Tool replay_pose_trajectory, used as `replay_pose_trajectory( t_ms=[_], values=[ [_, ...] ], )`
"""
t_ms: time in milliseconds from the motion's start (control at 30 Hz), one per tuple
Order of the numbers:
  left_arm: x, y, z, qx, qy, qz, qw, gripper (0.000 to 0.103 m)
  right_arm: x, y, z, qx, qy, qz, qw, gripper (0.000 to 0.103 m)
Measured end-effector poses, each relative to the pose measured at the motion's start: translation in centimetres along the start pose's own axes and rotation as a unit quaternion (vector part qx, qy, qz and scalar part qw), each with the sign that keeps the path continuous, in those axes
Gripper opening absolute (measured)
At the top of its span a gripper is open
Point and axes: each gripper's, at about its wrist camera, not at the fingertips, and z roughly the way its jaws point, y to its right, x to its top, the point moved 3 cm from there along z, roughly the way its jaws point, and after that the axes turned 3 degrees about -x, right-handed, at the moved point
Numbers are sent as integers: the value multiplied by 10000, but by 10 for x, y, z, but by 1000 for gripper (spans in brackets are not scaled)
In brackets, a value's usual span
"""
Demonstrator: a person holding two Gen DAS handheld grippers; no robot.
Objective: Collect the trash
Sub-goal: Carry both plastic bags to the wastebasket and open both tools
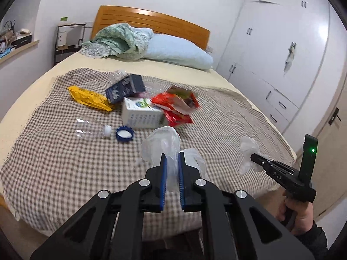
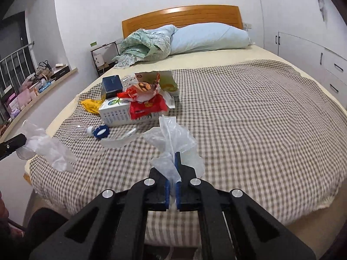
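A clear plastic bag (image 1: 161,145) is held between both grippers over the near end of the bed. My left gripper (image 1: 172,162) is shut on one edge of it; my right gripper (image 2: 172,162) is shut on the other edge (image 2: 171,138). The right gripper also shows in the left wrist view (image 1: 254,158), the left one in the right wrist view (image 2: 21,140). Trash lies on the checked blanket (image 1: 65,162): a clear bottle (image 1: 91,130), a blue cap (image 1: 124,134), a white box (image 1: 141,113), red wrappers (image 1: 175,104), a yellow bag (image 1: 89,97), a dark blue carton (image 1: 125,87).
A blue pillow (image 1: 177,53) and a green quilt (image 1: 117,41) lie by the wooden headboard (image 1: 151,19). White wardrobes (image 1: 282,54) stand to the right. A cluttered shelf (image 2: 32,84) and a small stand (image 1: 67,41) are on the left.
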Motion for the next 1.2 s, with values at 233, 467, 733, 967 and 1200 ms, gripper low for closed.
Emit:
replay_pose_trajectory(
  t_ms=[233,467,733,967,1200],
  values=[
    [-39,57,2,-256,-347,447,9981,7,-48,33,-40,-137,-104,200,9997,4],
    [-97,121,40,-732,-1231,934,9853,7,-111,85,-60,-430,-422,657,9960,4],
    [-191,178,124,-1219,-2886,1866,9311,7,-202,137,-63,-780,-1164,1255,9822,4],
    [-253,208,211,-1226,-4250,1871,8771,7,-256,158,-50,-990,-1758,1493,9680,4],
    [-290,213,254,-785,-4522,2240,8598,59,-284,165,-36,-995,-2125,1609,9587,4]
  ],
)
